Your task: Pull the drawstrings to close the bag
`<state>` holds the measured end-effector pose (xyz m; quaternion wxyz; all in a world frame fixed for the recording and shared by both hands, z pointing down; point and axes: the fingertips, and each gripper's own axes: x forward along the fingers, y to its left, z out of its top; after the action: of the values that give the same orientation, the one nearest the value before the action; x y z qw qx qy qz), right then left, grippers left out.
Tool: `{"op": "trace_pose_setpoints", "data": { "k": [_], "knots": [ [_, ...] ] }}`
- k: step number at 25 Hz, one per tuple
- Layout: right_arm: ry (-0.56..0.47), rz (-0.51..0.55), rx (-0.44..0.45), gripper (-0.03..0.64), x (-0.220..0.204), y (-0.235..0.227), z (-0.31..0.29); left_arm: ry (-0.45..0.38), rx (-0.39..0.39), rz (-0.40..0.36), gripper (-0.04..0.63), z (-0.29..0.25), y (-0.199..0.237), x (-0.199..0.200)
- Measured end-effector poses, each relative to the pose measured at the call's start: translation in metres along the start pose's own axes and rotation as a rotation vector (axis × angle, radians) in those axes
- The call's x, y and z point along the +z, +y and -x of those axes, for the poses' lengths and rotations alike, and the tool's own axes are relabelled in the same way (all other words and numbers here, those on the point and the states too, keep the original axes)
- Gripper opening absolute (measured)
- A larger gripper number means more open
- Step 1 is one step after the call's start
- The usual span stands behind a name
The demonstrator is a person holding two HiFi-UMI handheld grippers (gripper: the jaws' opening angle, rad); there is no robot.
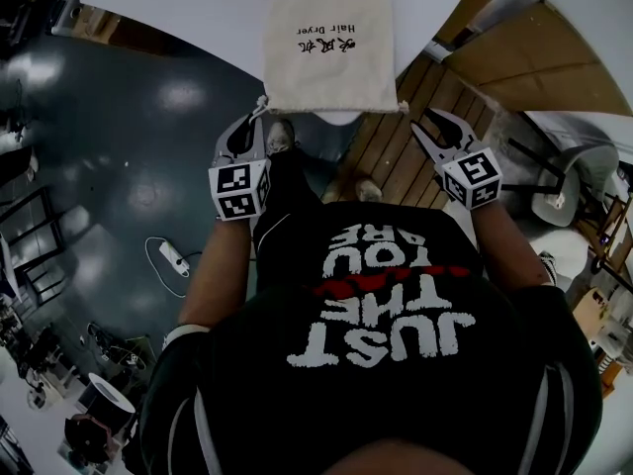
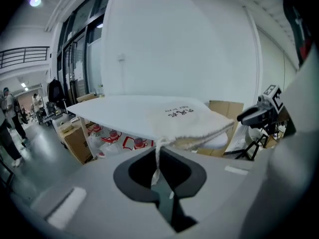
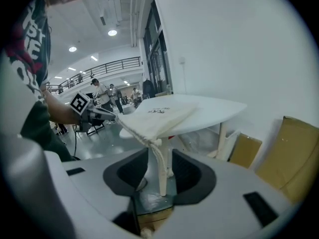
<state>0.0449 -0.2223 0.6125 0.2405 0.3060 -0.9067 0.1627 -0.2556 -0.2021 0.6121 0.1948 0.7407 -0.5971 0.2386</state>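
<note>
I'm seeing the cream bag (image 1: 331, 47) lying flat on the white bench (image 1: 168, 3), black print facing up. Its gathered mouth end is sitting right at the near bench edge, toward me, and a cord is coming off each mouth corner.

The left gripper (image 1: 259, 117) is hovering just below the bag's left corner. In the left gripper view its jaws are pressing nearly together, pinching the left drawstring (image 2: 158, 158). The cord is running up from the pinch to the bag corner approx straight, w/ little slack.

The right gripper (image 1: 436, 122) is sitting just off the right corner, slightly apart from the bench edge. Its jaws are standing wide apart. The right drawstring (image 3: 162, 171) is hanging down between them as a doubled loop w/ a knot at the top. I'm not seeing either pad pressing on it, so no grip on that side.

Both grippers are pointing toward the bag and tilting down. The bag mouth is looking only lightly puckered along the edge; can't tell whether it's fully open.

Below the right gripper, wood planking (image 1: 415, 156) is showing. Cardboard boxes (image 3: 294, 153) are standing beside the bench leg (image 3: 220, 138). A white power strip (image 1: 173, 257) is lying on the dark floor (image 1: 119, 146) at left.
</note>
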Motion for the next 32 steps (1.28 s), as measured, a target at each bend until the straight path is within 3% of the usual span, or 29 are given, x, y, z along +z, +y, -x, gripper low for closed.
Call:
{"op": "trace_pose_setpoints", "data": {
  "k": [2,6,9,16,17,21,26,32],
  "knots": [
    [0.002,-0.017,0.000,0.129,-0.002,0.003,-0.003,-0.008,-0.016,0.020,0.018,-0.001,0.003,0.002],
    [0.021,-0.018,0.030,0.146,-0.007,0.013,-0.017,0.029,0.009,-0.045,0.017,-0.009,0.002,0.002],
    [0.047,0.001,-0.007,0.164,-0.015,0.005,-0.024,0.044,0.006,-0.049,0.017,-0.015,-0.006,0.002],
    [0.083,0.173,-0.099,0.164,-0.018,-0.009,-0.054,0.072,0.008,-0.064,0.017,-0.016,-0.004,-0.005],
    [0.084,0.193,-0.104,0.158,-0.017,-0.009,-0.055,0.072,0.009,-0.067,0.017,-0.016,-0.004,-0.005],
    [0.064,0.240,-0.166,0.026,-0.009,-0.019,-0.050,0.067,0.028,-0.070,0.017,-0.015,0.003,-0.004],
    [0.022,0.231,-0.233,0.014,0.011,-0.034,-0.030,0.054,0.061,-0.087,0.017,-0.012,0.012,-0.001],
    [-0.065,0.220,-0.338,0.014,0.060,-0.052,-0.003,-0.025,0.103,-0.096,0.018,-0.007,0.022,0.028]
  ]
}}
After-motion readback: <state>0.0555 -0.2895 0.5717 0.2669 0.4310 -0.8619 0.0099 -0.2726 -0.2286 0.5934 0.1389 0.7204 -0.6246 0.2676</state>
